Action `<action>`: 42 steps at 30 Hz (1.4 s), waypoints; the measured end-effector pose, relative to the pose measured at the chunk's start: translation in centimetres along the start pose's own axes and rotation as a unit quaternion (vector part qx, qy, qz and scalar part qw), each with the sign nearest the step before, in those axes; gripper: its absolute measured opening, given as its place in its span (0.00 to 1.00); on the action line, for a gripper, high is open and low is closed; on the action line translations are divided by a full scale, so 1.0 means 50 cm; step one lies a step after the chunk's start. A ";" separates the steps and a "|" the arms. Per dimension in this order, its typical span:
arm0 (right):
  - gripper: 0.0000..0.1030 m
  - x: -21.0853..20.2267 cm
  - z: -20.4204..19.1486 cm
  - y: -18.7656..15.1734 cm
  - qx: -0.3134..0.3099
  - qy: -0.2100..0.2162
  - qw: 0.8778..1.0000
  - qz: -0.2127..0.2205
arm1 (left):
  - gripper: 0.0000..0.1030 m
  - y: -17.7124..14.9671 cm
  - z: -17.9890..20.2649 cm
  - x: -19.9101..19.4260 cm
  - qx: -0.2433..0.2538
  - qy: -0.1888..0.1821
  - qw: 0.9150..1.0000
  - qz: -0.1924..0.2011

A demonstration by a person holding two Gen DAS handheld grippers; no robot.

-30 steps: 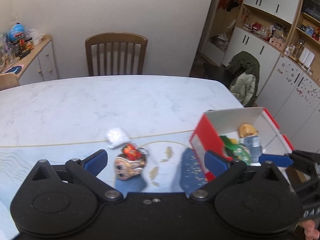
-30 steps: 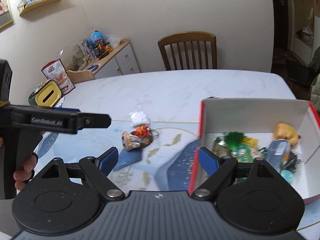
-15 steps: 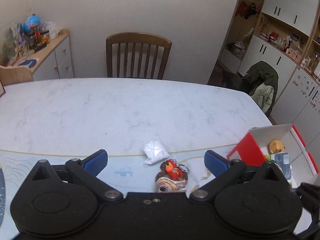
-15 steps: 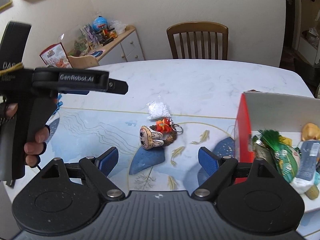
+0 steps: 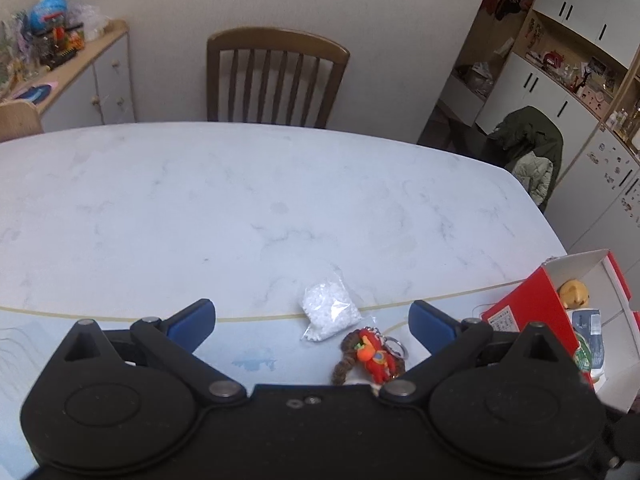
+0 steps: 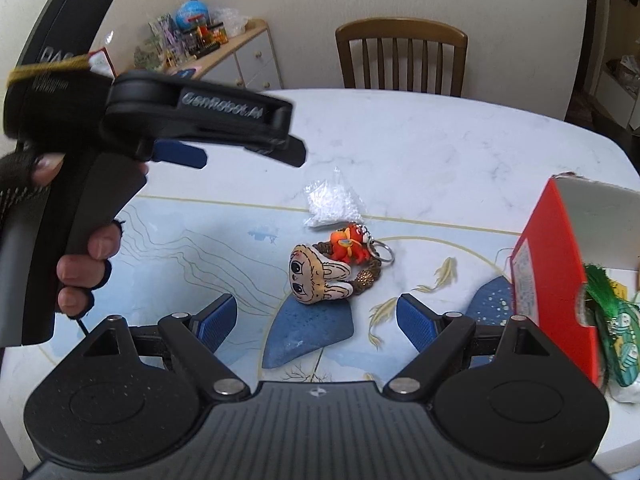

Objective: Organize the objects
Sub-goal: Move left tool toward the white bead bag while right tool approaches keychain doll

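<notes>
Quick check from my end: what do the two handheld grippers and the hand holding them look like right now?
Both are matte black plastic with blue ribbed finger pads. The right gripper has a ridged grey-black top and round pivot housings with silver pins. The left gripper looks the same; from the right wrist view it has a pistol-style handle, white "GenRobot.AI" lettering and a yellow band. The hand wears a black fingerless glove.

It was a home dining room. A marble-look table (image 5: 200, 200) stood with a wooden chair (image 5: 276, 80) pushed in at its far side. A low sideboard (image 5: 92, 76) against the wall was crowded with toys and jars. White cupboards (image 5: 560, 80) with open shelves held keepsakes, and a jacket (image 5: 528, 152) hung over another chair.
</notes>
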State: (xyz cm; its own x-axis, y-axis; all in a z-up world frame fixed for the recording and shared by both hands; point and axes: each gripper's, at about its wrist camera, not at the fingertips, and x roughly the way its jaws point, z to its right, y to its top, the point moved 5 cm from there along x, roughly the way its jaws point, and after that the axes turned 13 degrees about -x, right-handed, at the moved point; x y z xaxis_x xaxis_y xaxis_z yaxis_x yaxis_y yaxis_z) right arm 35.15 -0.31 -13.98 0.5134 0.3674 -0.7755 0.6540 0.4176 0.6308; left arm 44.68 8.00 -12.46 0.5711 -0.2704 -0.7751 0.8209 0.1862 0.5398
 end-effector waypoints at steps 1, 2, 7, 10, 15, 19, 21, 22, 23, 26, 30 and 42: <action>0.85 0.007 -0.002 0.002 0.000 0.000 1.000 -0.002 | 1.00 0.004 0.001 0.009 0.000 -0.001 1.000 -0.003; 0.85 0.013 -0.003 0.003 0.000 -0.002 1.000 -0.003 | 1.00 0.007 0.002 0.017 0.000 -0.002 1.000 -0.005; 0.85 0.046 -0.004 0.009 0.005 -0.008 1.000 -0.009 | 1.00 0.012 0.013 0.057 0.015 -0.009 1.000 -0.017; 0.85 0.066 -0.003 0.012 0.006 -0.013 1.000 -0.014 | 1.00 0.009 0.014 0.083 0.018 -0.009 0.999 -0.028; 0.85 0.099 -0.006 0.014 0.009 -0.016 1.000 -0.022 | 0.99 0.002 0.006 0.121 0.021 -0.007 0.999 -0.045; 0.85 0.117 -0.014 0.018 0.006 -0.017 1.000 -0.026 | 0.98 -0.005 -0.001 0.144 0.026 -0.005 0.998 -0.053; 0.84 0.125 -0.018 0.019 0.003 -0.021 0.999 -0.028 | 0.96 -0.005 -0.005 0.155 0.026 -0.004 0.998 -0.058; 0.84 0.128 -0.017 0.019 0.004 -0.022 0.999 -0.030 | 0.95 -0.006 -0.008 0.161 0.027 -0.001 0.998 -0.059; 0.84 0.129 -0.018 0.019 0.006 -0.020 0.999 -0.032 | 0.93 -0.005 -0.012 0.167 0.026 0.000 0.998 -0.060; 0.84 0.137 -0.018 0.017 0.010 -0.022 0.999 -0.035 | 0.88 -0.008 -0.020 0.181 0.016 -0.010 0.997 -0.075; 0.83 0.142 -0.019 0.018 0.009 -0.026 0.999 -0.032 | 0.85 -0.011 -0.024 0.188 0.016 -0.021 0.996 -0.080; 0.61 0.146 -0.010 0.015 0.008 -0.054 0.998 -0.038 | 0.59 -0.018 -0.028 0.198 0.008 -0.032 0.996 -0.083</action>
State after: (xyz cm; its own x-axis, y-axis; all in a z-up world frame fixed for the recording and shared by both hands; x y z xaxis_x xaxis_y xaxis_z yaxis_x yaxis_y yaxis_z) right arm 39.13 3.10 -19.17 0.5179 0.2434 -0.8201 0.7015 0.4278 0.5700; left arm 49.59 6.48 -21.06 0.4262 -0.3564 -0.8315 0.9033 0.1184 0.4123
